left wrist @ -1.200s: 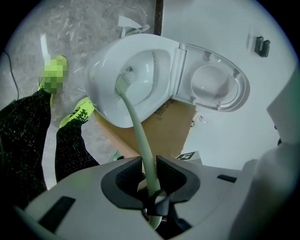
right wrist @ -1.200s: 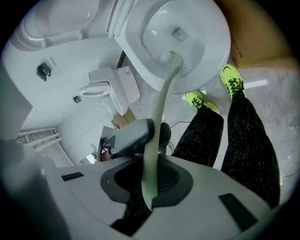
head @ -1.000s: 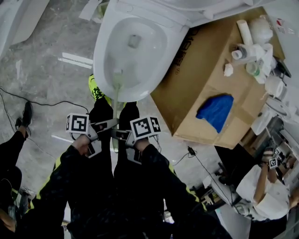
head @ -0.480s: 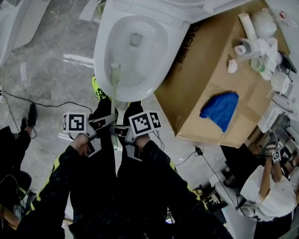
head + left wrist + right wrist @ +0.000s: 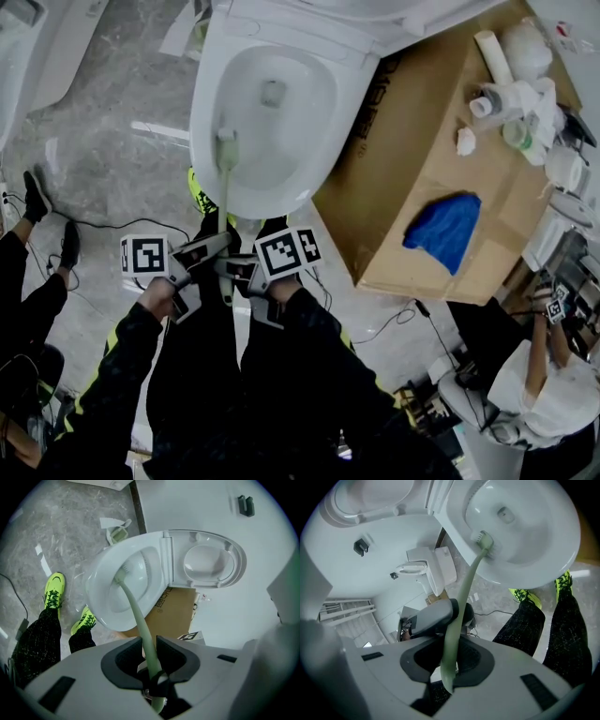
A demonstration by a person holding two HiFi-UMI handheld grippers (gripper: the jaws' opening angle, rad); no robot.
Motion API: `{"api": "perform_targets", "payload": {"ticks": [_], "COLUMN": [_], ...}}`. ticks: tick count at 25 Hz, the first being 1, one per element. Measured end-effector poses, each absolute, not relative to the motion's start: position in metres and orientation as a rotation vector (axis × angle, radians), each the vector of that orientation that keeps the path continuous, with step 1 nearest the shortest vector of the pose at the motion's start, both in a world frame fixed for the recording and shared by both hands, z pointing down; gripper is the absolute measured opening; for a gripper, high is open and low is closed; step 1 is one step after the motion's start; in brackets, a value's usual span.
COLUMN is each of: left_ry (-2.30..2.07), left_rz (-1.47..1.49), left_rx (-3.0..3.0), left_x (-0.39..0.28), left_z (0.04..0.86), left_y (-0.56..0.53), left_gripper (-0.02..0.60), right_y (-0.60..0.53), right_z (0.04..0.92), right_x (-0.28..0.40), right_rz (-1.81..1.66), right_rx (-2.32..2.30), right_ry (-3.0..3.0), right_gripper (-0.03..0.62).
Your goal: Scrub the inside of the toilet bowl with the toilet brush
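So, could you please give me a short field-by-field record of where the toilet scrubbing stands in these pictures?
toilet bowl: white, open, lid raised
toilet brush: pale green, head inside the bowl against its inner wall, handle running back to both grippers
left gripper: shut on the toilet brush handle, further up it than the right
right gripper: shut on the toilet brush handle, near its end
beside the toilet: cardboard box with a blue cloth lying on top

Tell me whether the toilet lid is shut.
No, the lid stands raised behind the open toilet bowl.
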State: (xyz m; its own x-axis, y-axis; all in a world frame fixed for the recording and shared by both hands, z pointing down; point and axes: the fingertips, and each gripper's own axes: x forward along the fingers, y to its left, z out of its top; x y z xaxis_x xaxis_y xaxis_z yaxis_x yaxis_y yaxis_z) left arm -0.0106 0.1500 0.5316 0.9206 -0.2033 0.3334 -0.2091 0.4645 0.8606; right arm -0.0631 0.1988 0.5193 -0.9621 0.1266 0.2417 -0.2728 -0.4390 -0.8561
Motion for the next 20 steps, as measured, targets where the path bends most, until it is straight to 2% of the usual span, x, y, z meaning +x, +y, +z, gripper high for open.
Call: {"api": "perform_targets", "payload": {"ticks": [20], "left_ry": [-0.570], "left_rz": [0.024], "left_rx": [1.255], "left_x": [-0.023], "left_z": [0.552], "left_y": [0.094], "left_gripper": [0.095], "right_y": [0.139], "right_z": [0.536], "right_x": [-0.060], "right_rz": [2.286], "right_rx": [0.265], "right_ry": [-1.724], "right_gripper": [0.057]}}
